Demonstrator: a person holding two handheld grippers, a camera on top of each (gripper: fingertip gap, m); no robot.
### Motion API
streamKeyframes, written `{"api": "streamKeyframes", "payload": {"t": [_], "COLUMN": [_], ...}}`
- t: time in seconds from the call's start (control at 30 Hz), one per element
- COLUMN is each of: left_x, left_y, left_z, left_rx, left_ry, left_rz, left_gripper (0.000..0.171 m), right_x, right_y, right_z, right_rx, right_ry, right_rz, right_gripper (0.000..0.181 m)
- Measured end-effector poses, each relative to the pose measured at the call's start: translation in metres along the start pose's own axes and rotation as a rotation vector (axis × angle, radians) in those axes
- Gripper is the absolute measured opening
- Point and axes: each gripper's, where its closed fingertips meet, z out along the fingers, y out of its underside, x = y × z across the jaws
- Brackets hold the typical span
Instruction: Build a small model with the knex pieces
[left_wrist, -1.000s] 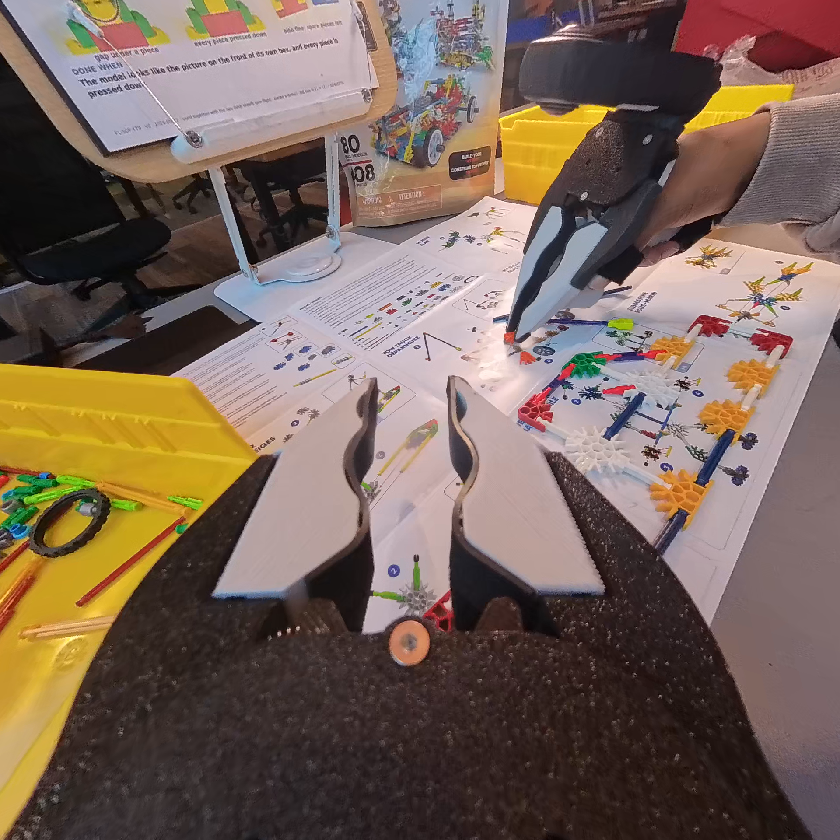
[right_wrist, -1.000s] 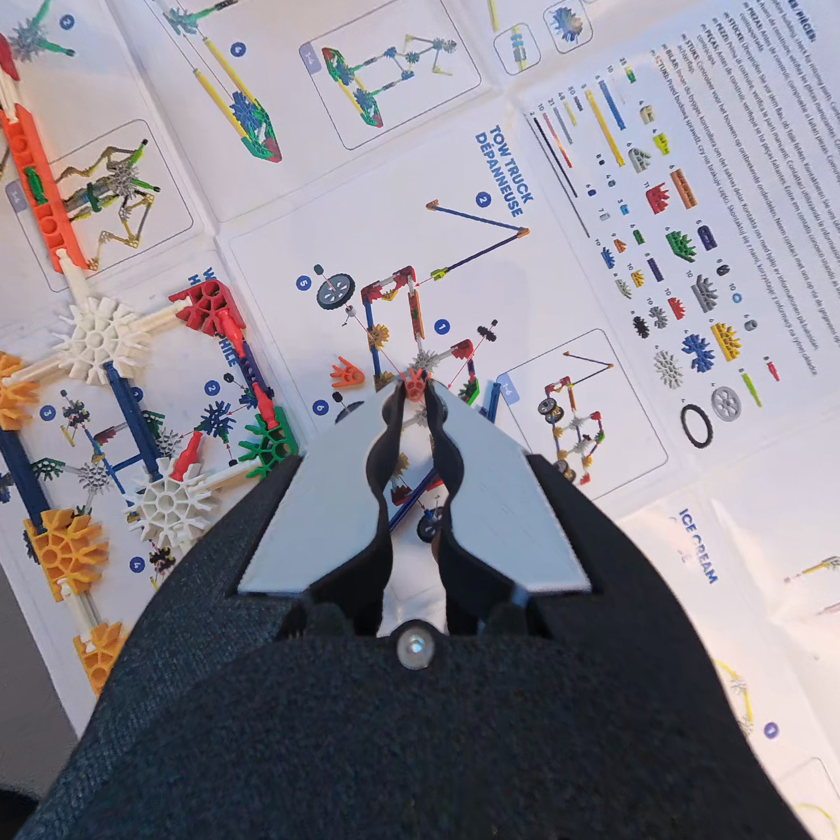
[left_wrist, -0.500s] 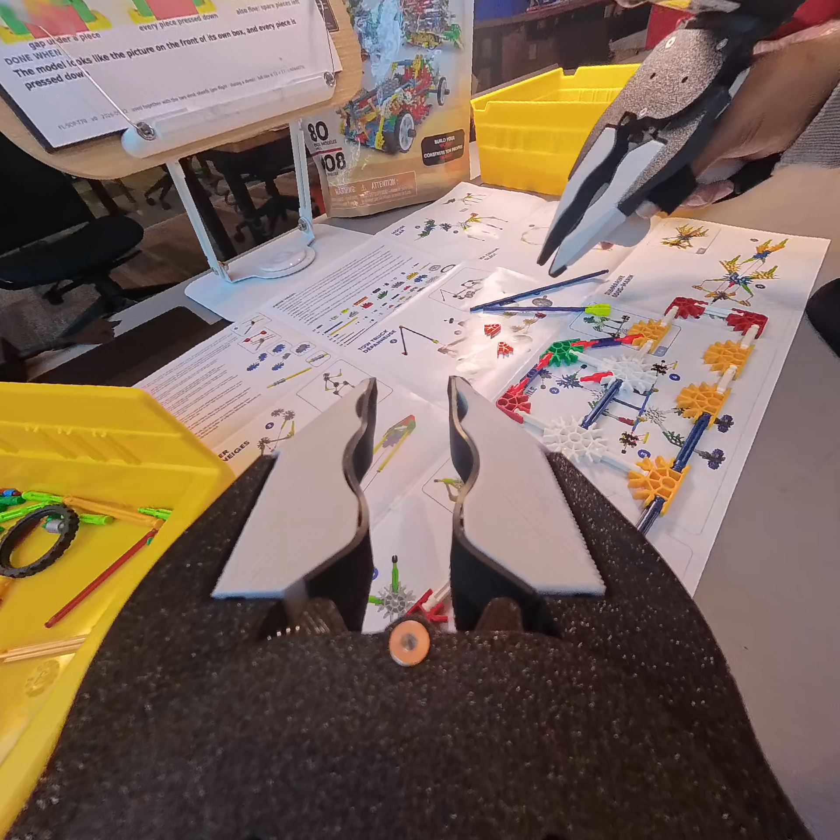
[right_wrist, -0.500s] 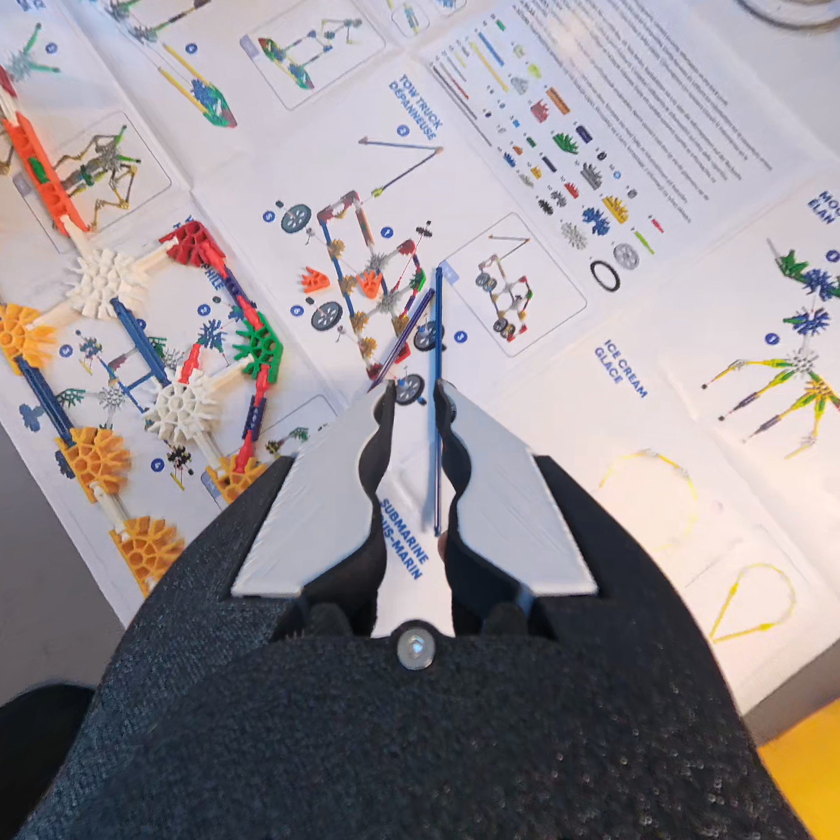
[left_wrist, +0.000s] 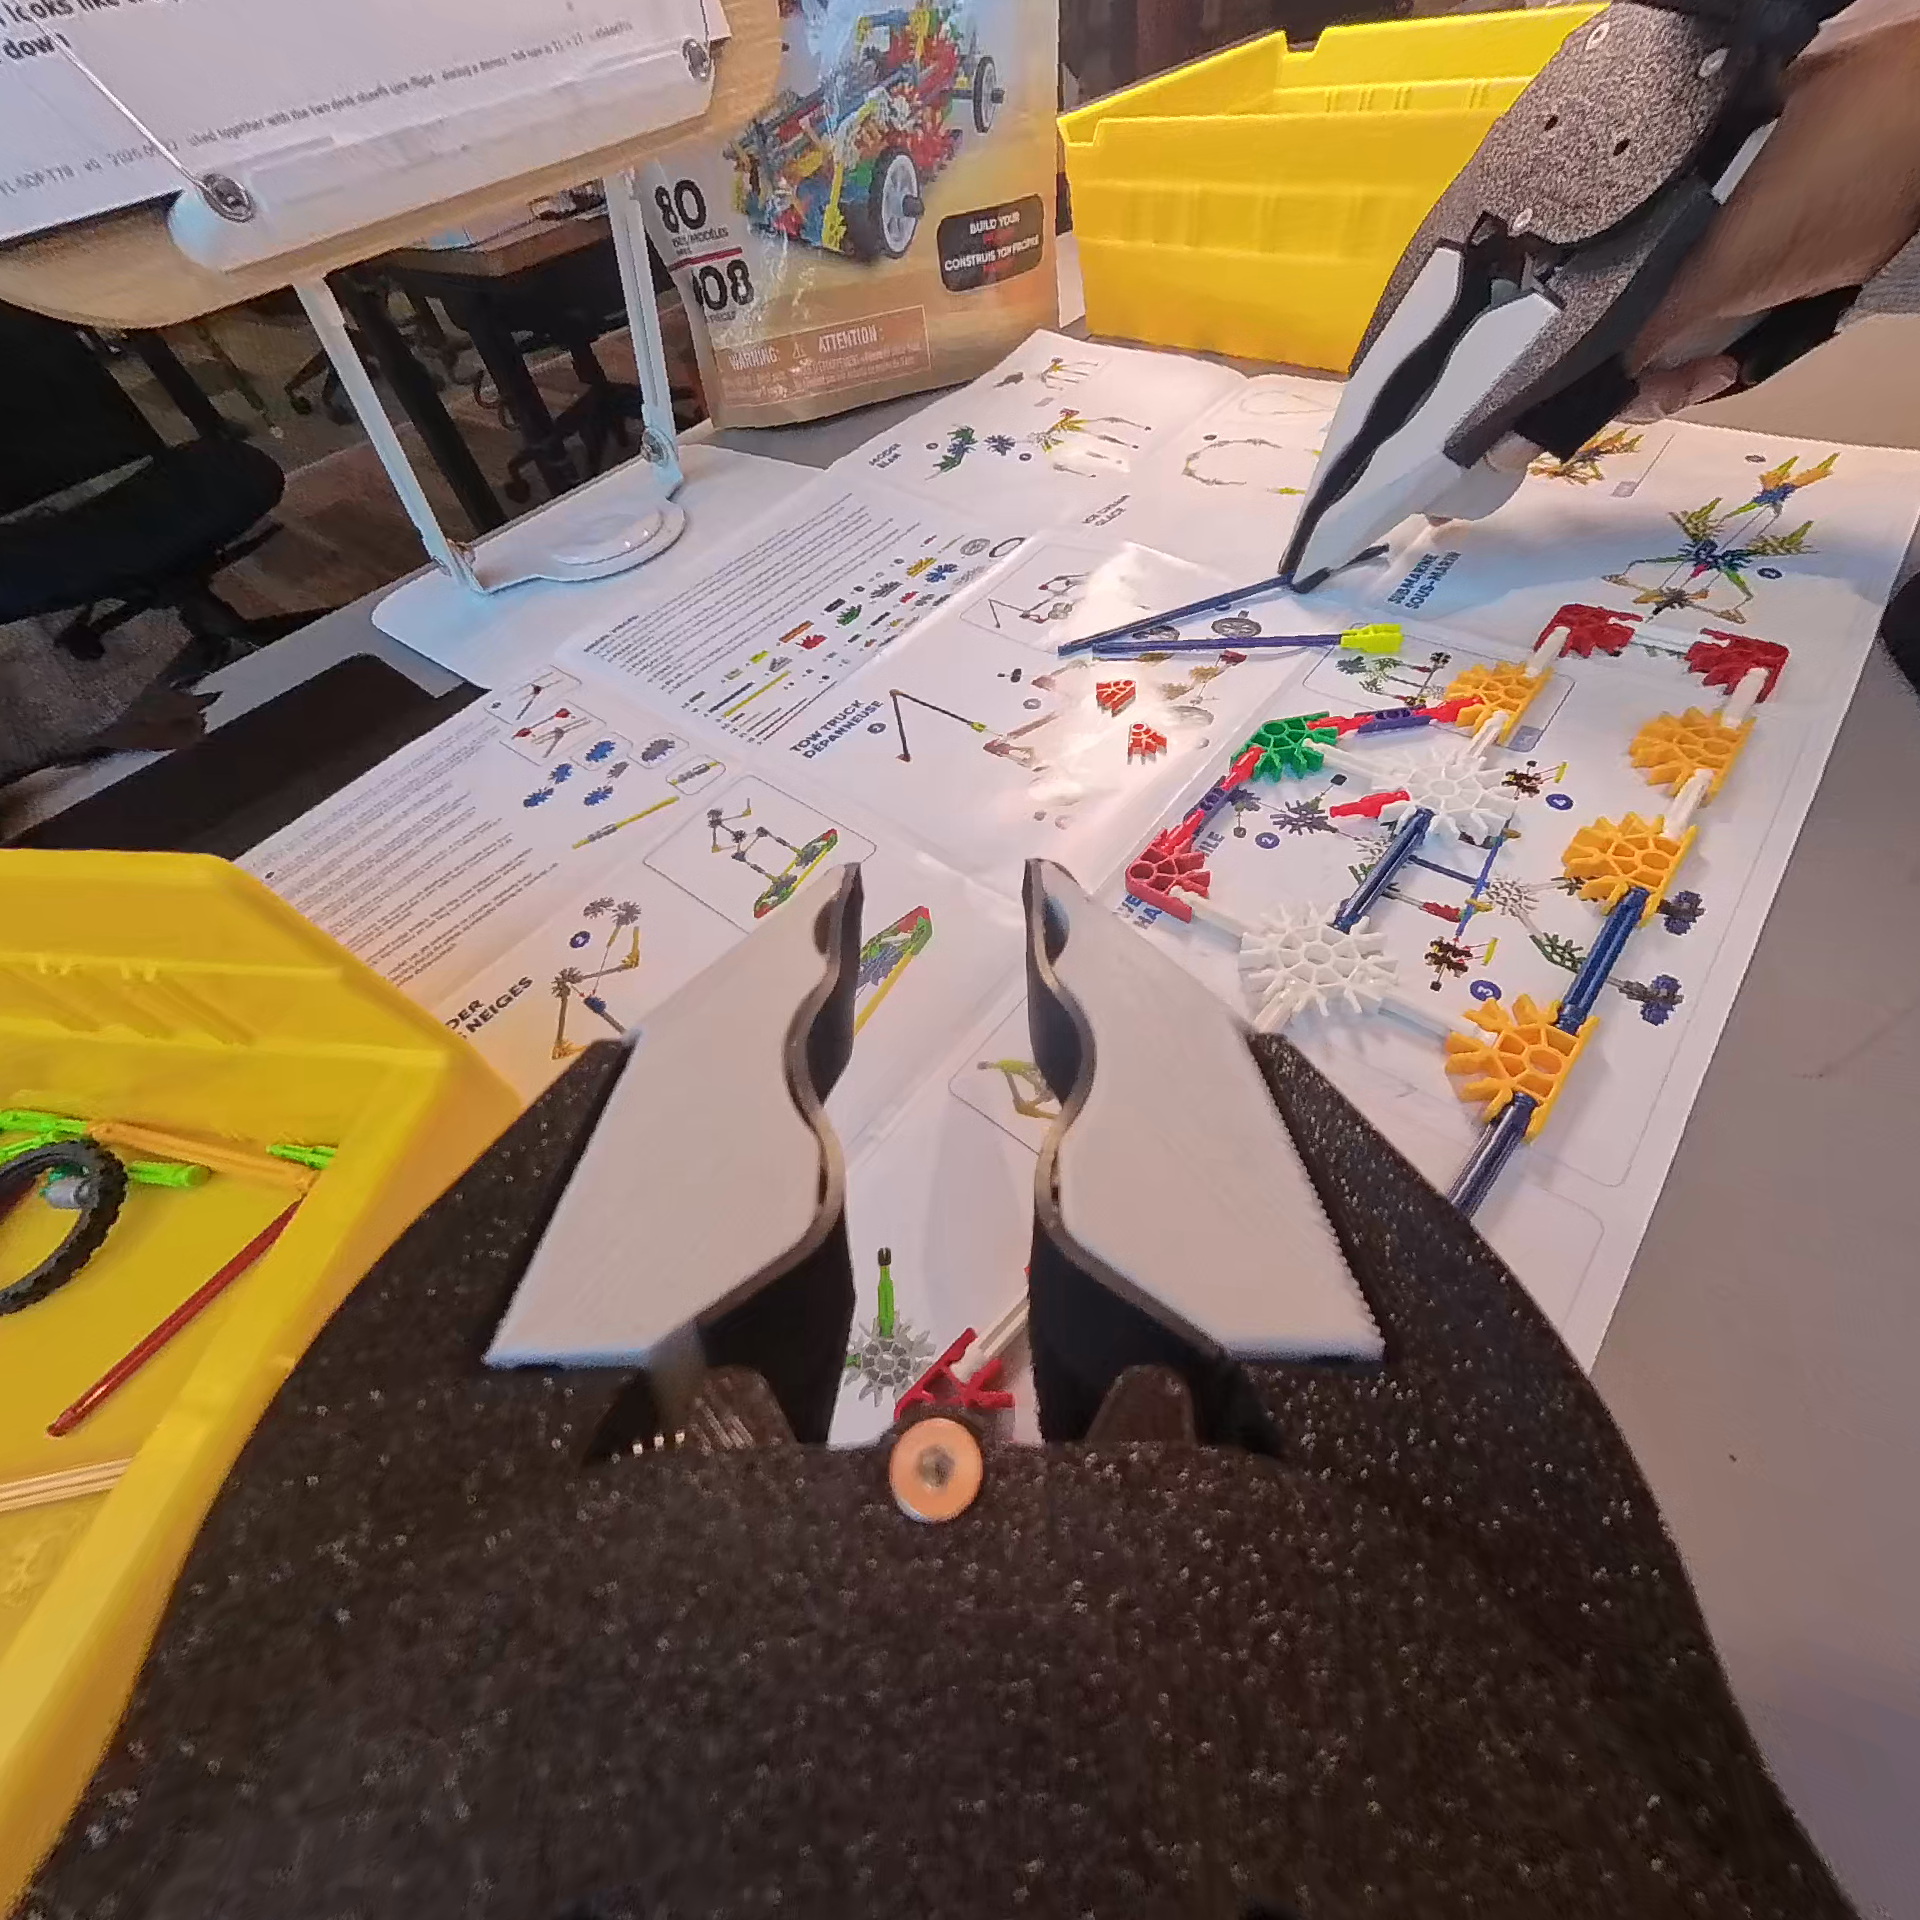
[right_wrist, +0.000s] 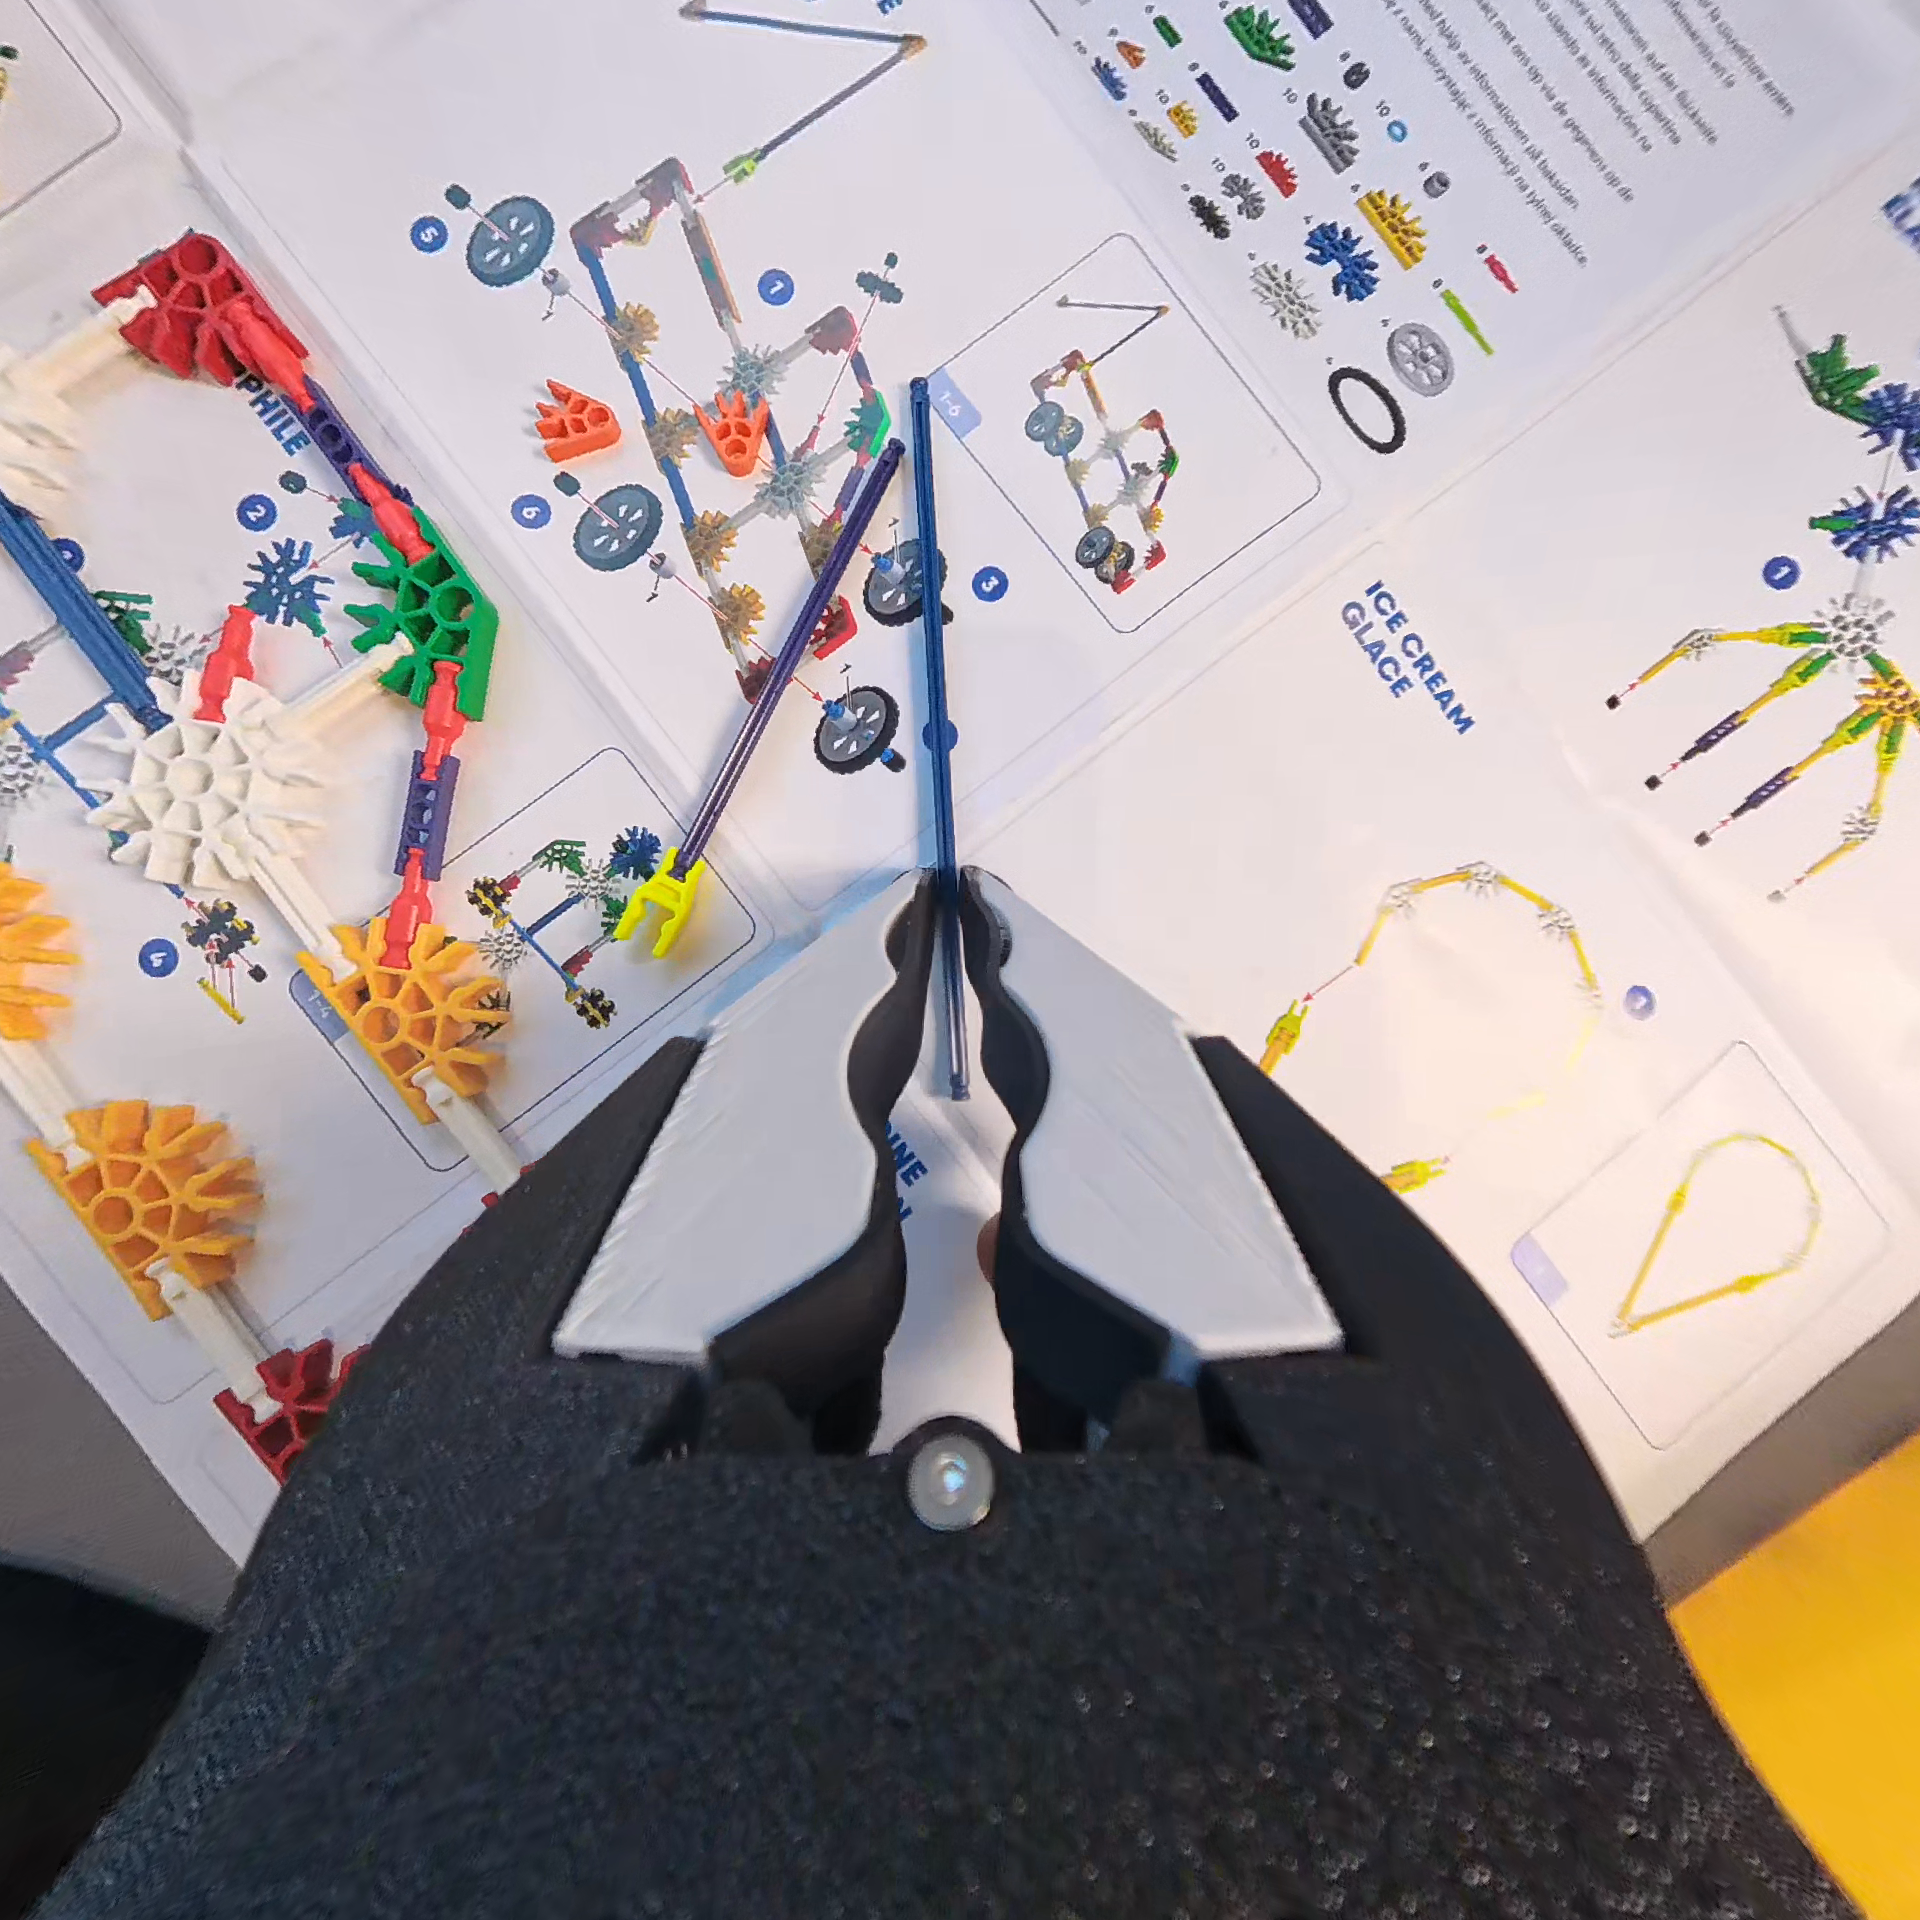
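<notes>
Right gripper (right_wrist: 943, 878) lower, seemingly around blue rod (right_wrist: 928, 582)

Each gripper, left (left_wrist: 940, 904) and right (right_wrist: 943, 883), has a speckled black, grainy body, flat pale-grey fingers (left_wrist: 707, 1132) with wavy black inner pads, and one round screw (left_wrist: 935, 1468) at the base between them.
</notes>
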Motion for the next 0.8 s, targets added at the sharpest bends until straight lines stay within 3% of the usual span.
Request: {"api": "streamKeyframes", "payload": {"t": [0.2, 0.43, 0.6, 0.8], "left_x": [0.0, 0.0, 0.0, -0.002], "left_y": [0.001, 0.001, 0.003, 0.001], "left_z": [0.001, 0.002, 0.004, 0.002], "left_rx": [-0.002, -0.008, -0.021, -0.004], "left_ry": [0.004, 0.004, 0.004, -0.002], "left_rz": [-0.008, -0.008, -0.009, -0.017], "left_gripper": [0.029, 0.029, 0.029, 0.029], "right_x": [0.004, 0.008, -0.017, -0.073], "right_y": [-0.004, -0.042, -0.091, -0.138], "right_z": [-0.006, -0.028, -0.013, 0.045], "right_rx": [0.057, 0.224, 0.267, 0.187], "right_ry": [-0.002, 0.015, -0.062, -0.246], "right_rz": [0.055, 0.001, -0.257, -0.625], "right_gripper": [0.002, 0.002, 0.002, 0.002]}}
